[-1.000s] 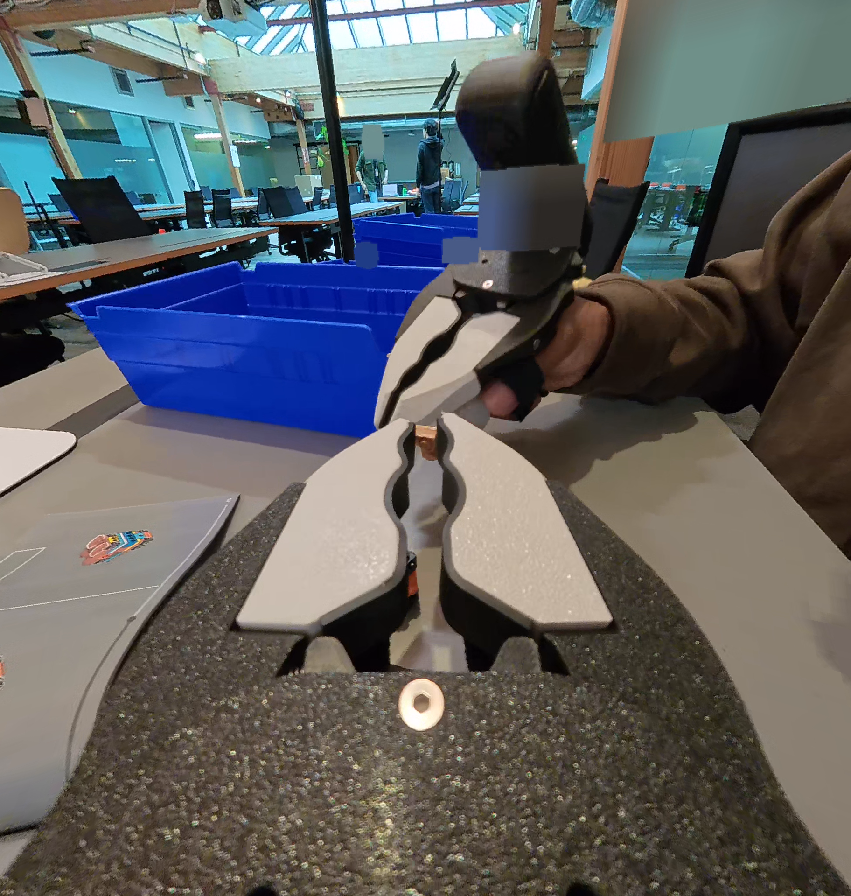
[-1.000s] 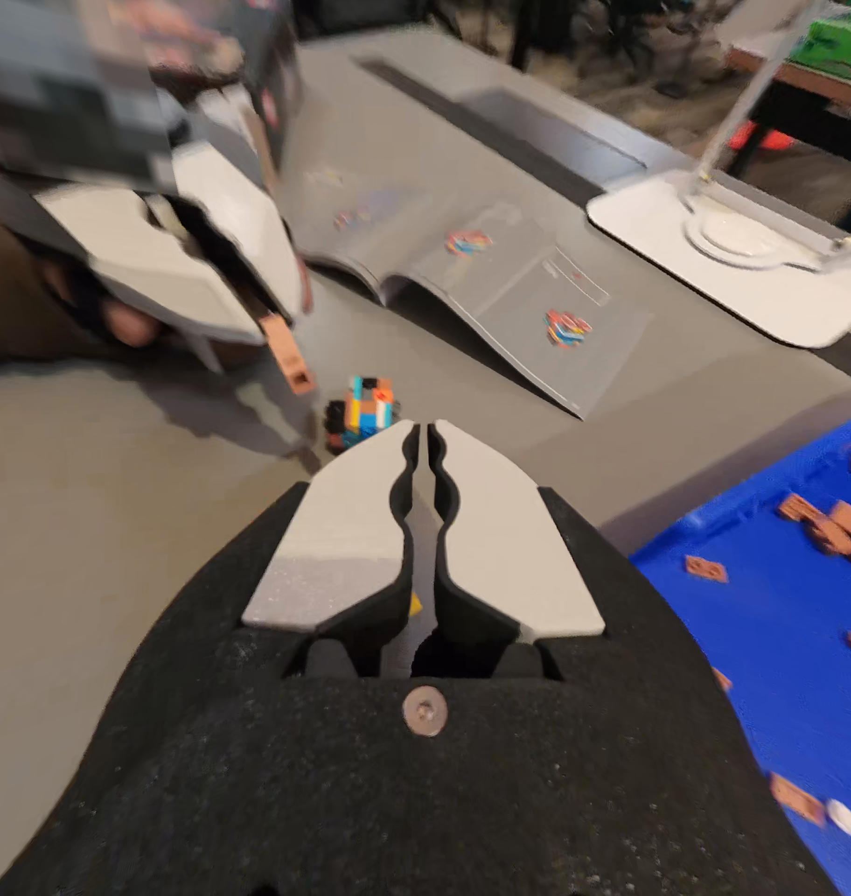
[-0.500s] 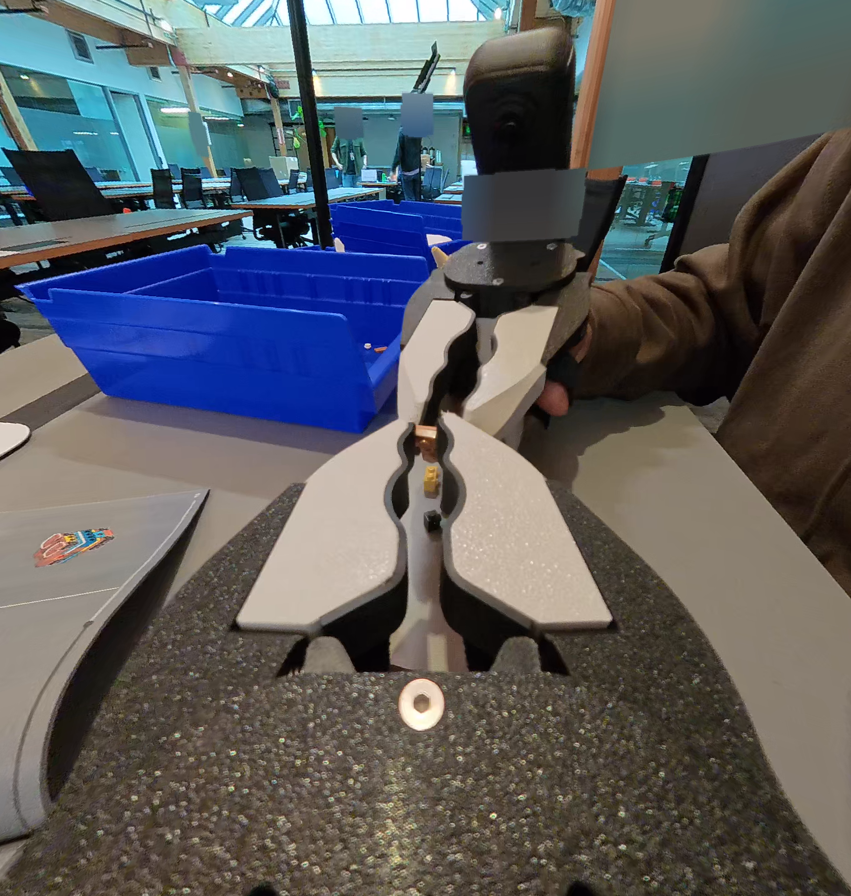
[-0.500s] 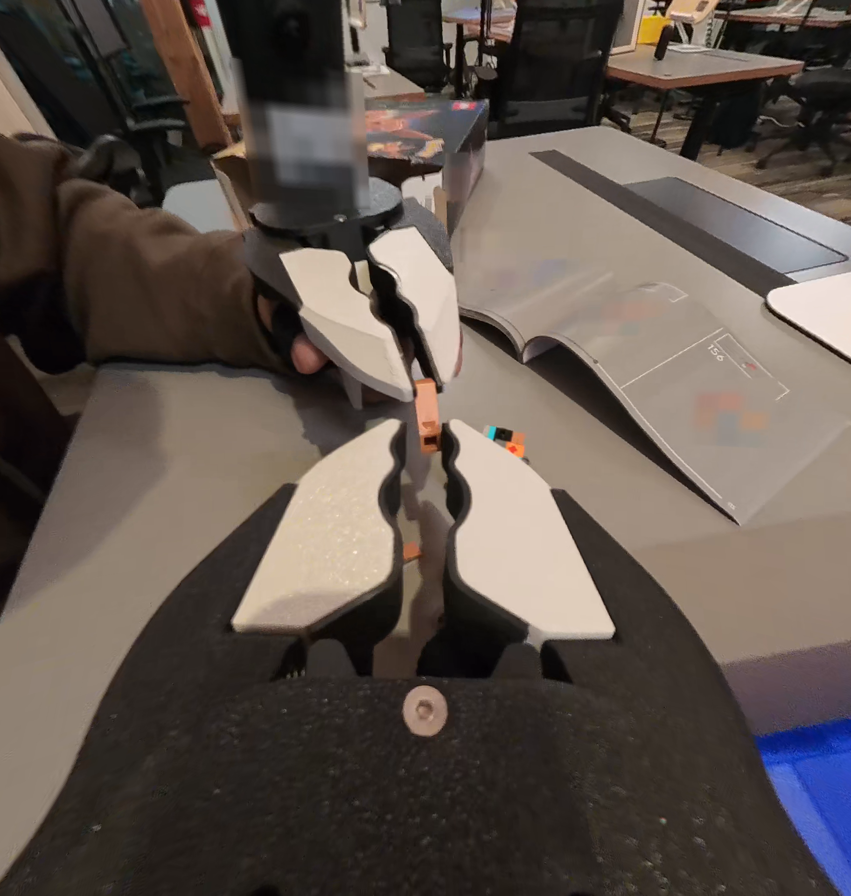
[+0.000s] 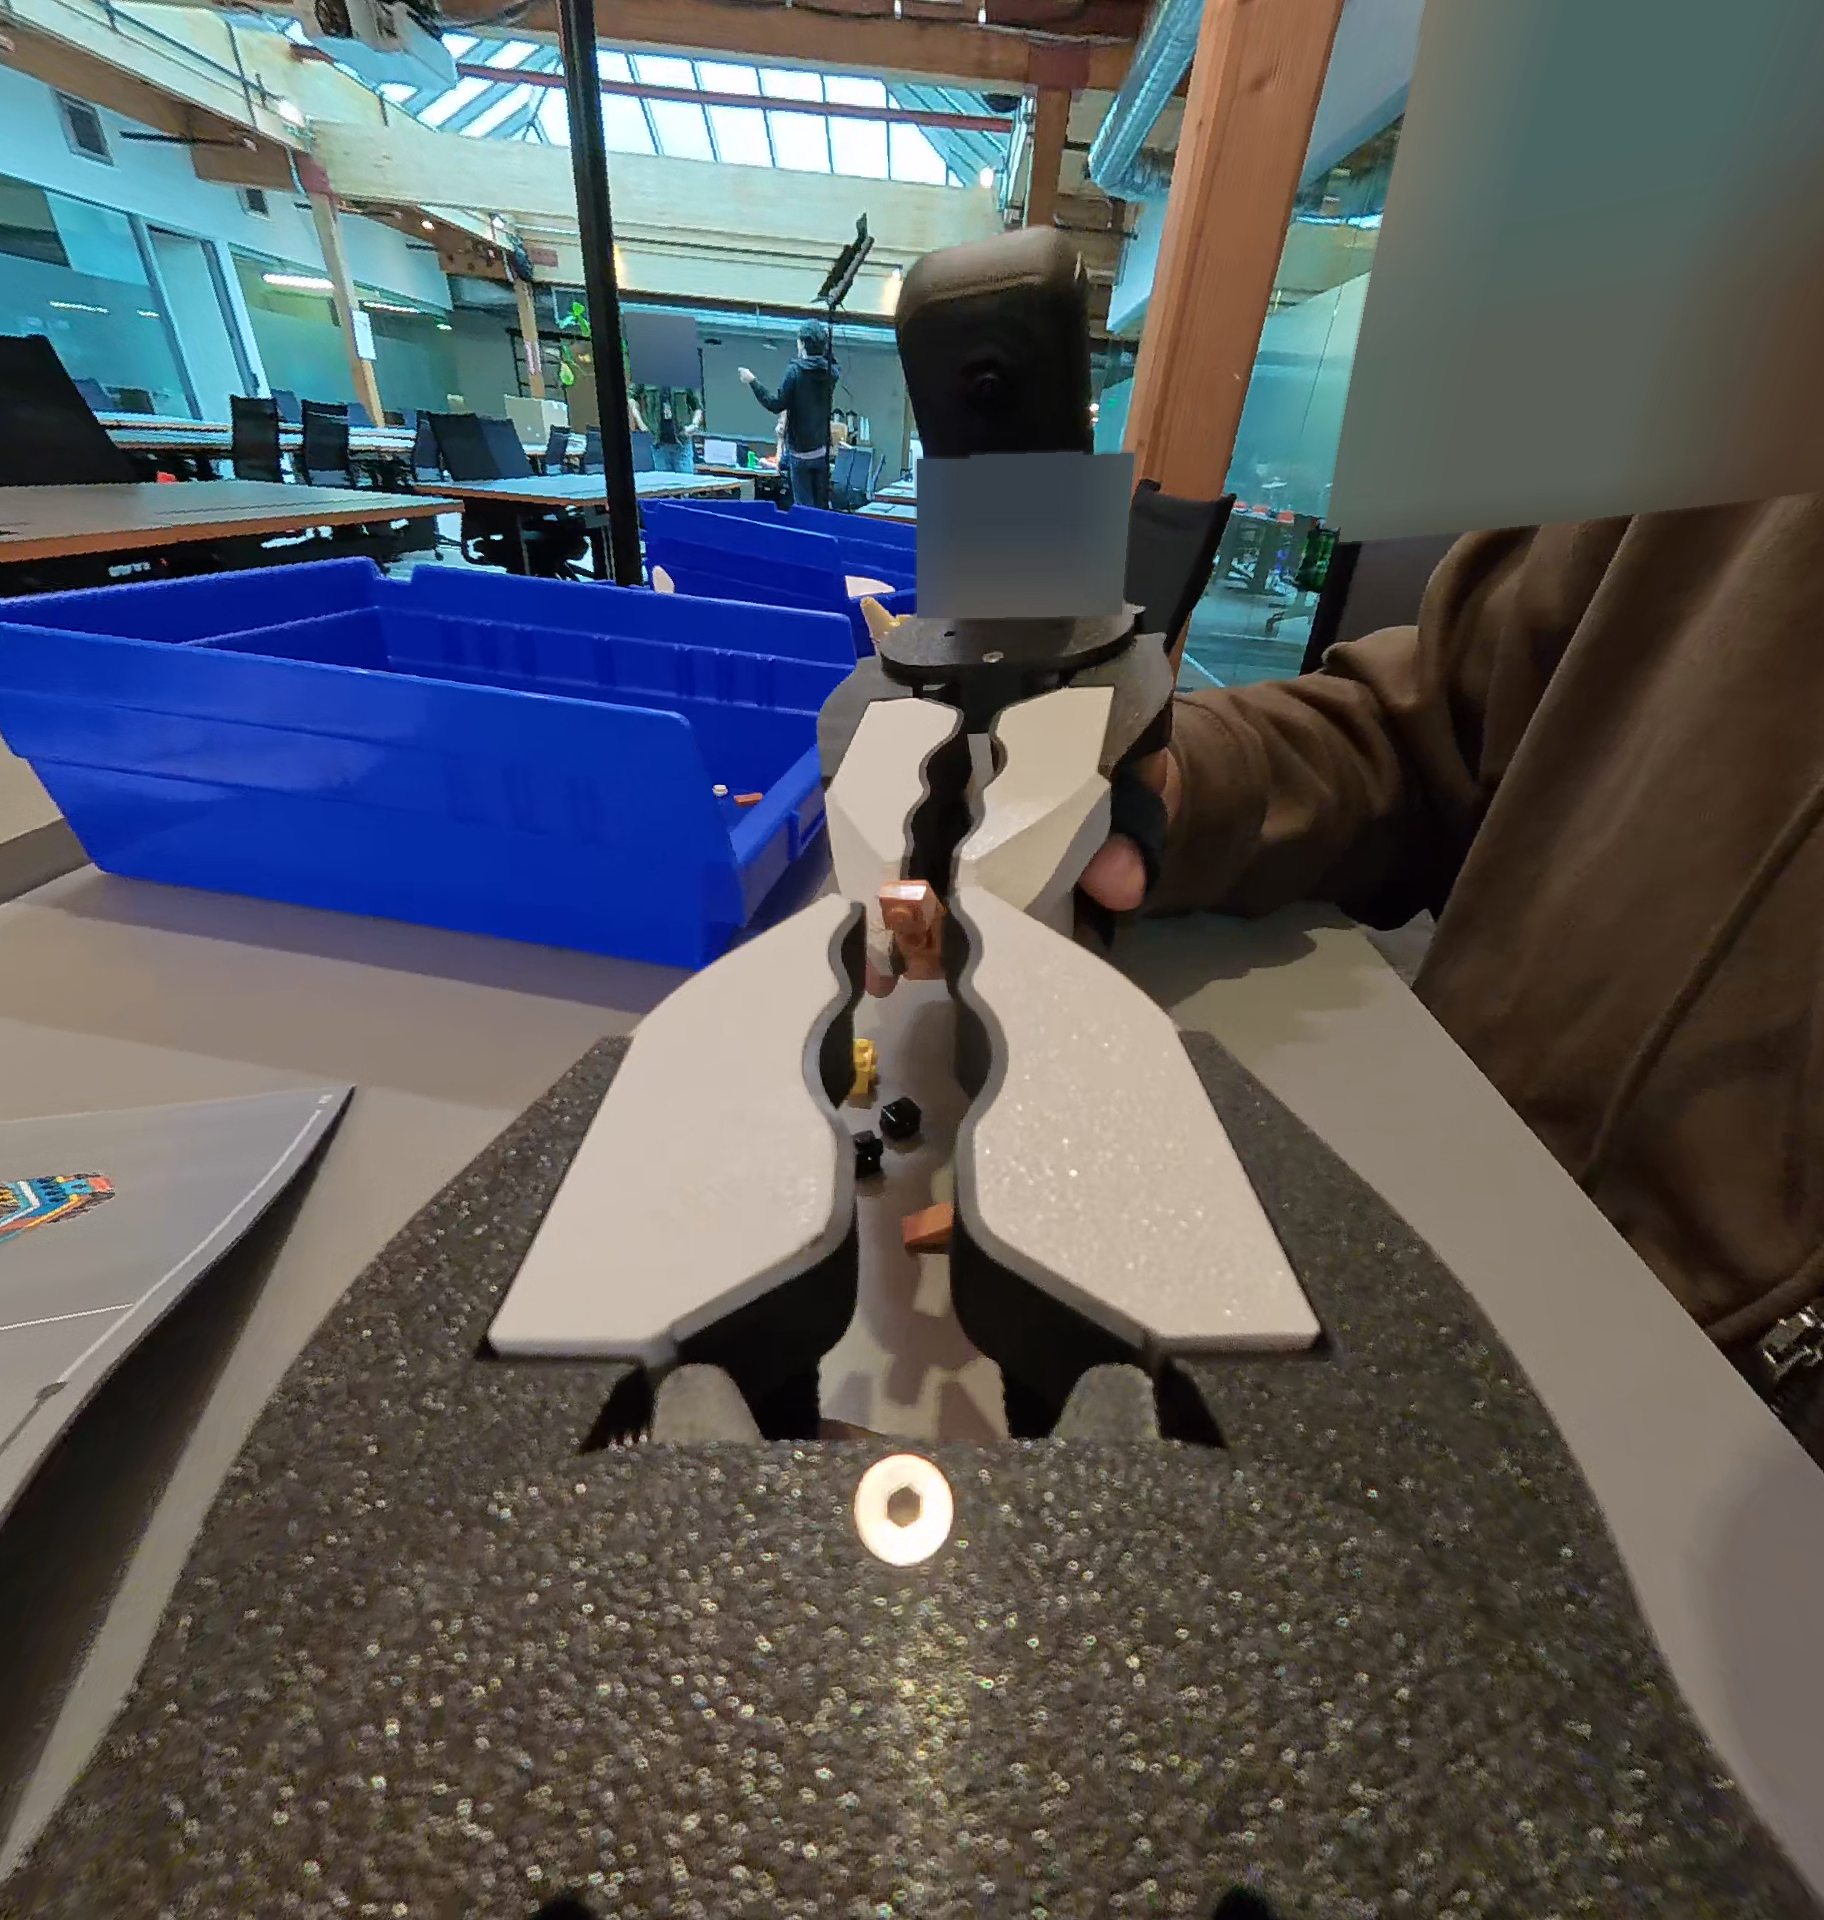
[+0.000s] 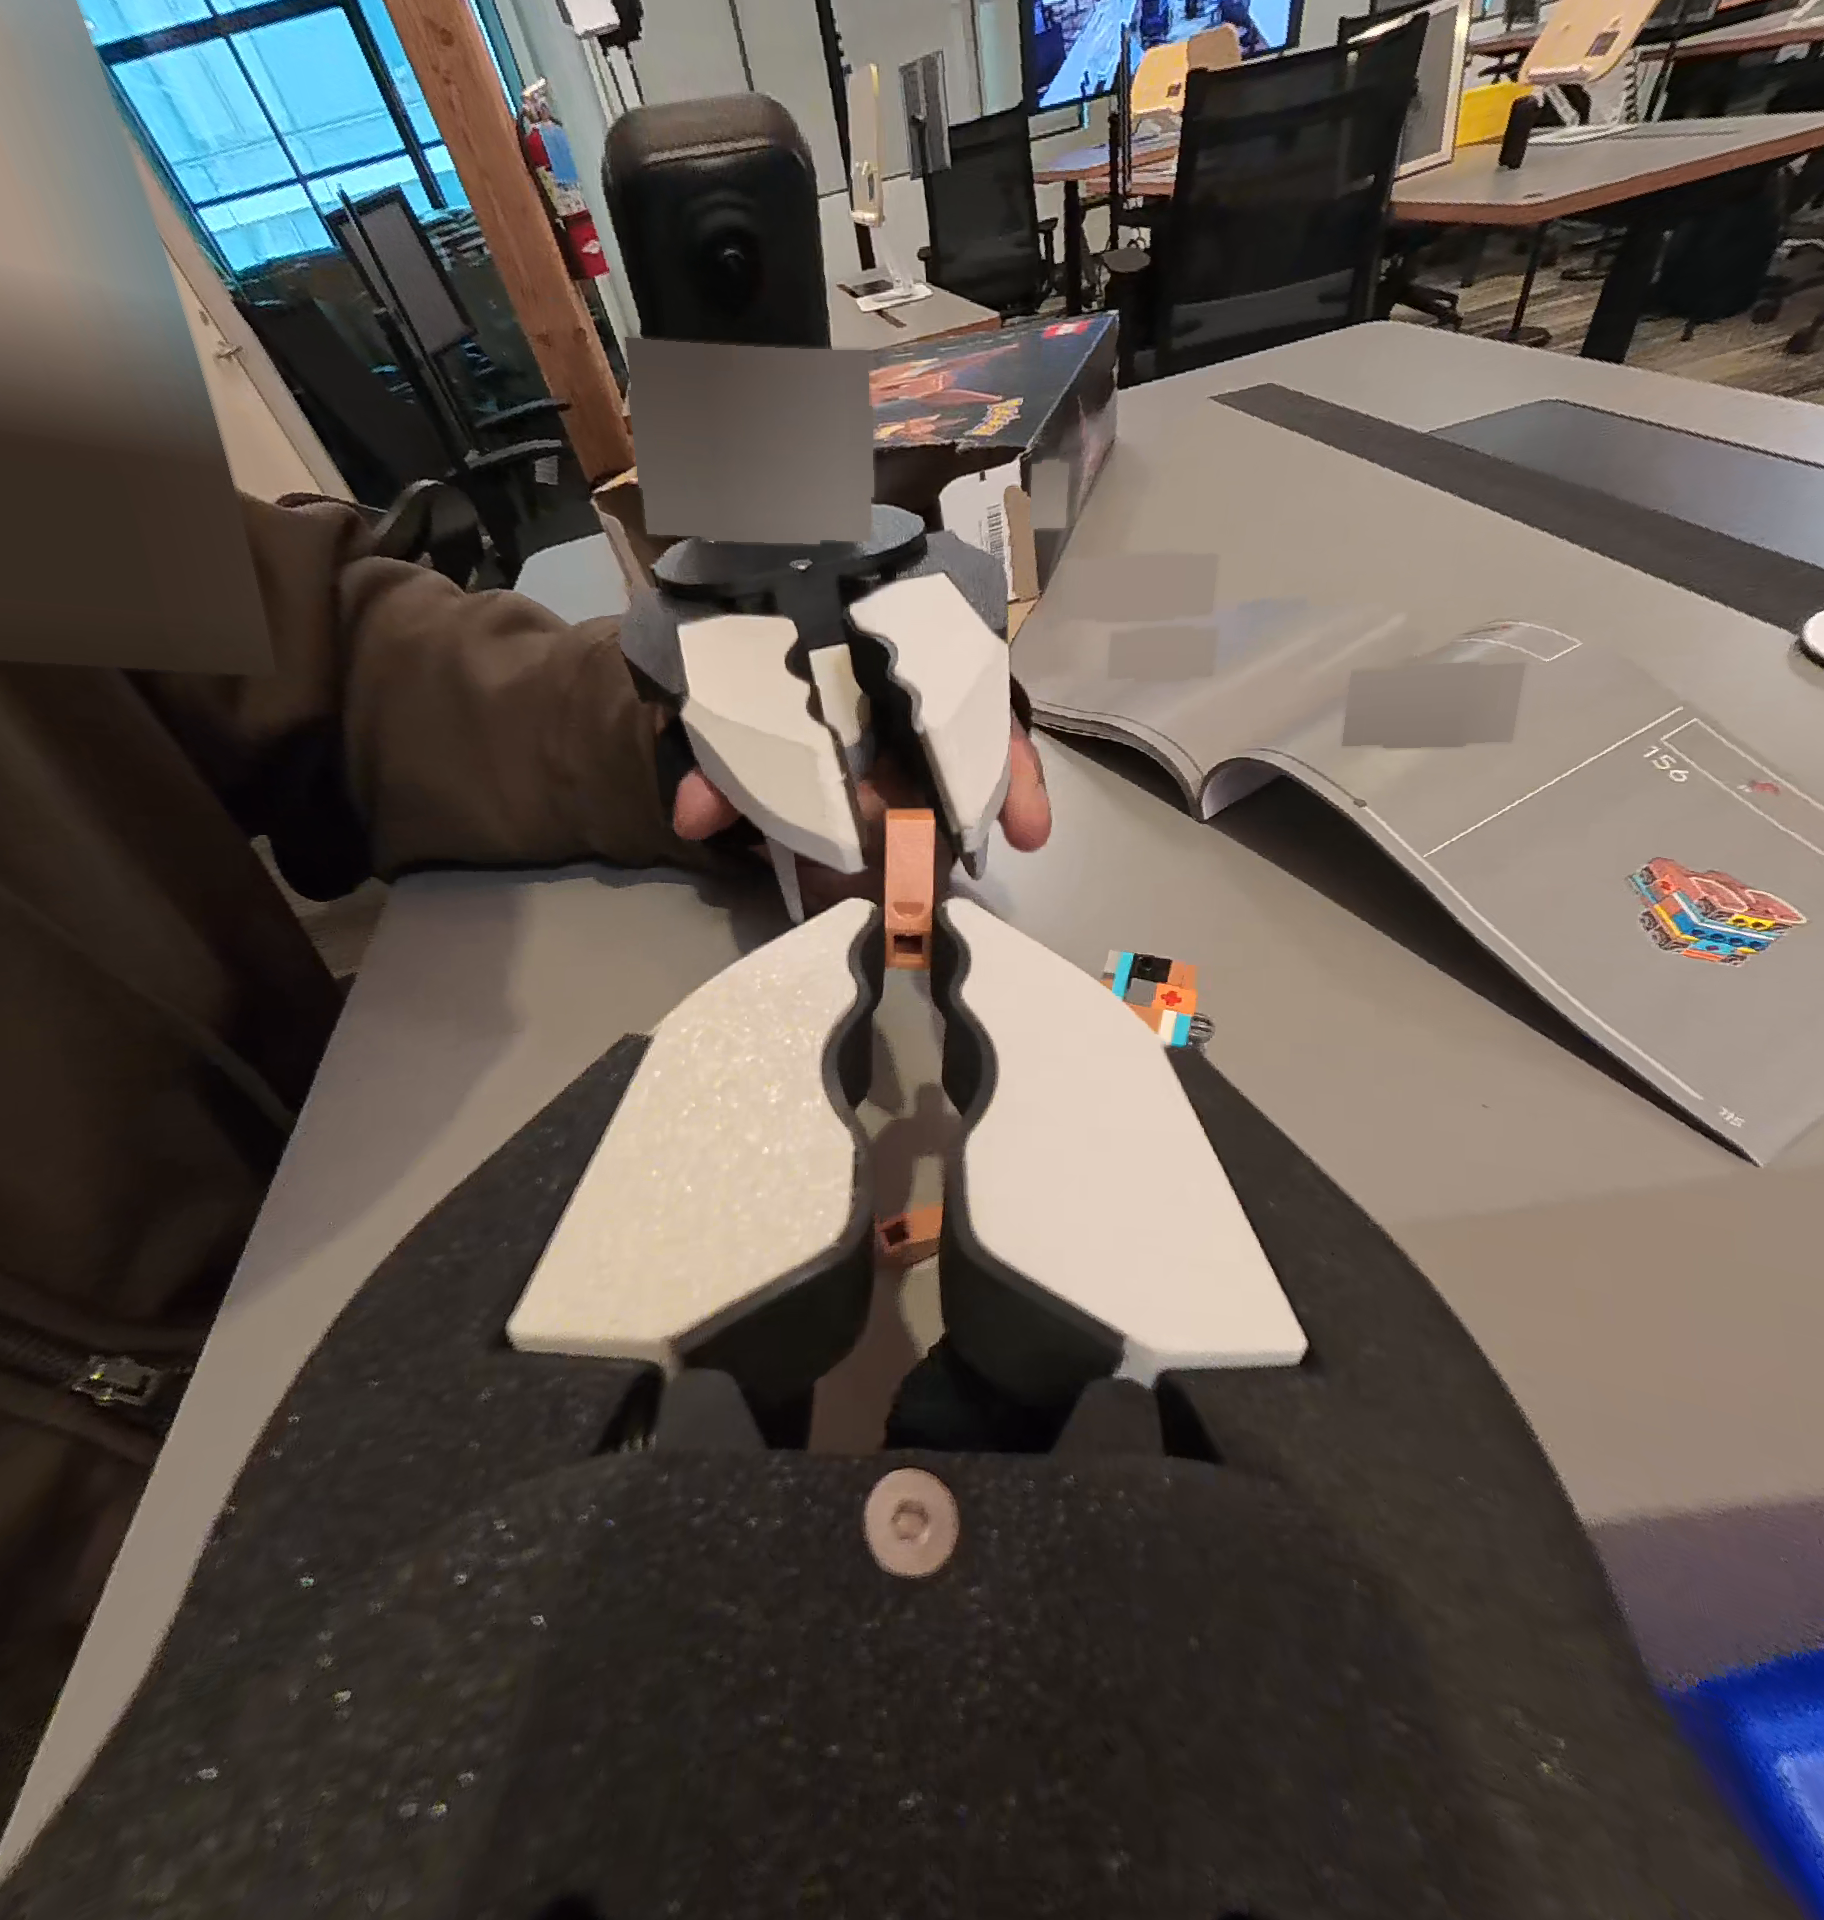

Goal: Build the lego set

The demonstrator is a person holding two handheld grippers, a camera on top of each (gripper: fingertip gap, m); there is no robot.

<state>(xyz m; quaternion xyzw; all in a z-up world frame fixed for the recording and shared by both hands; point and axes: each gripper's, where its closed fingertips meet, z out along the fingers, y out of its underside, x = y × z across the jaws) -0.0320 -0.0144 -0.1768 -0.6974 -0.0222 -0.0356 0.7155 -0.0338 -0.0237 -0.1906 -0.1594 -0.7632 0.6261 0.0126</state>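
Observation:
A long brown brick (image 6: 908, 883) hangs in the air between my two grippers, which face each other tip to tip above the grey table (image 6: 472, 987). My right gripper (image 6: 910, 930) is shut on the brick's near end. My left gripper (image 5: 908, 930) has its fingers a little apart on either side of the brick (image 5: 910, 923), with a gap showing on both sides. The left gripper (image 6: 903, 831) stands over the brick's far end. A small multicoloured lego assembly (image 6: 1152, 992) lies on the table just right of the grippers.
Loose pieces lie under the grippers: a brown one (image 5: 929, 1231), two black (image 5: 897, 1117) and a yellow (image 5: 864, 1065). An open instruction booklet (image 6: 1510, 831) and the set's box (image 6: 991, 395) are to the right. A blue bin (image 5: 368, 748) stands behind. Less than 4 cm separates the two grippers' tips.
My right gripper swung in to face the left one and closed its fingers on the brick's free end. My left gripper's fingers have spread a little off the brick.

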